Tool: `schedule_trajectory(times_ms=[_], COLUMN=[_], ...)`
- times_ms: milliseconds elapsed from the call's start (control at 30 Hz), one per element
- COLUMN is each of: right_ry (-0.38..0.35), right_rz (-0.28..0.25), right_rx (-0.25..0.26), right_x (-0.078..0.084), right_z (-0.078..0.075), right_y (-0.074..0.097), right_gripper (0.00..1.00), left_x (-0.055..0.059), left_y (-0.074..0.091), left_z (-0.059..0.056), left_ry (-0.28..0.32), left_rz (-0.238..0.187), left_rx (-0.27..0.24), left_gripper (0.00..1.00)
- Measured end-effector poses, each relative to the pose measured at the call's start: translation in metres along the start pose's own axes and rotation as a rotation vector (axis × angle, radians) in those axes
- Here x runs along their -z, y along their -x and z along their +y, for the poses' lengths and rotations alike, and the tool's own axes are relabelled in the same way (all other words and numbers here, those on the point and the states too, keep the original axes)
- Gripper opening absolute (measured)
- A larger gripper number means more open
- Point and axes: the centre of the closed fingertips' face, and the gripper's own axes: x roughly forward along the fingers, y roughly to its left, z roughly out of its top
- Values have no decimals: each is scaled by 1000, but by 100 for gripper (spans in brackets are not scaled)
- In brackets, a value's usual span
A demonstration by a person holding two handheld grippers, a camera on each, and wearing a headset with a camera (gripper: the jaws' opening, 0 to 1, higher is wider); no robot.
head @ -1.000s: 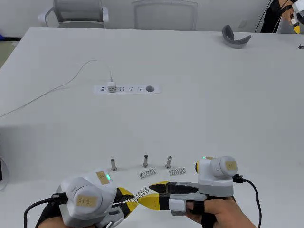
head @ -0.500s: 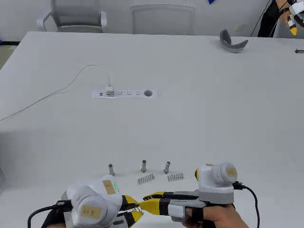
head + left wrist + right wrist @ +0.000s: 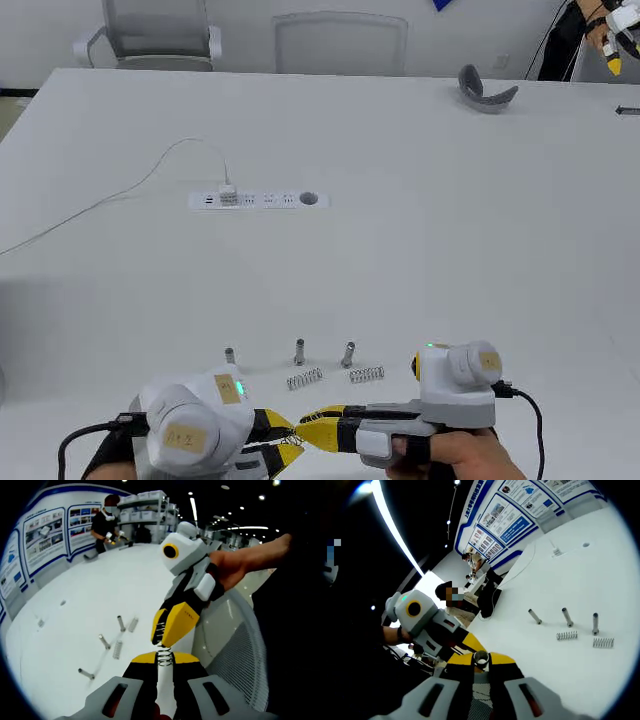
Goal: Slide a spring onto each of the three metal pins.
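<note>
Gap between claws shrank: left gripper [image 3: 162, 662] and right gripper [image 3: 481, 660] now nearly tip-to-tip, both clamped on one small steel coil spring [image 3: 161, 647], held on the person's side of three short grey metal pins [image 3: 299, 351], all bare. Looks like a regrip.

I work in what looks like a research lab in an office hall. There is a long white table [image 3: 450, 230] with mesh chairs [image 3: 340, 42] and a power strip [image 3: 258, 200]. Blue-framed poster boards [image 3: 82, 522] line the wall, beside shelves of boxes [image 3: 142, 505], under ceiling strip lights [image 3: 192, 505].
</note>
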Motion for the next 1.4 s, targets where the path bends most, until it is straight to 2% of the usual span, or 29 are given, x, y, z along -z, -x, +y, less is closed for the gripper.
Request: schedule_trajectory(times_ms=[33,167,267,367,467,600,700,767,900,1133,1200,1400], right_ry=[42,137,253,408,472,511,588,628,625,675,695,672], right_rz=[28,99,160,264,343,371,430,449,478,530,523,506], right_rx=[0,-6,-11,-17,-32,-54,-60,-72,-90,-121,-115,-100], right_x=[-1,-7,-12,-12,-10,-14,-12,-10,-5,7,8,11], right_z=[1,9,15,19,20,24,23,23,23,26,25,22], right_y=[2,8,15,21,25,29,31,30,28,27,24,18], right_gripper=[12,12,12,12,12,12,13,13,13,13,12,12], left_x=[-3,-15,-25,-34,-38,-45,-47,-47,-44,-37,-33,-25], left_y=[0,2,4,3,1,0,-1,-2,-3,-3,-4,-3], left_z=[-1,-4,-5,-8,-11,-13,-14,-15,-19,-27,-26,-23], left_ry=[5,5,-2,-25,-41,-49,-54,-60,-95,-91,-88,-44], left_rz=[-14,-68,-98,-113,-117,-132,-136,-133,-108,-89,-90,-106], left_rx=[17,67,90,116,135,155,173,184,209,251,244,218], left_gripper=[10,10,10,10,10,10,10,10,9,10,10,11])
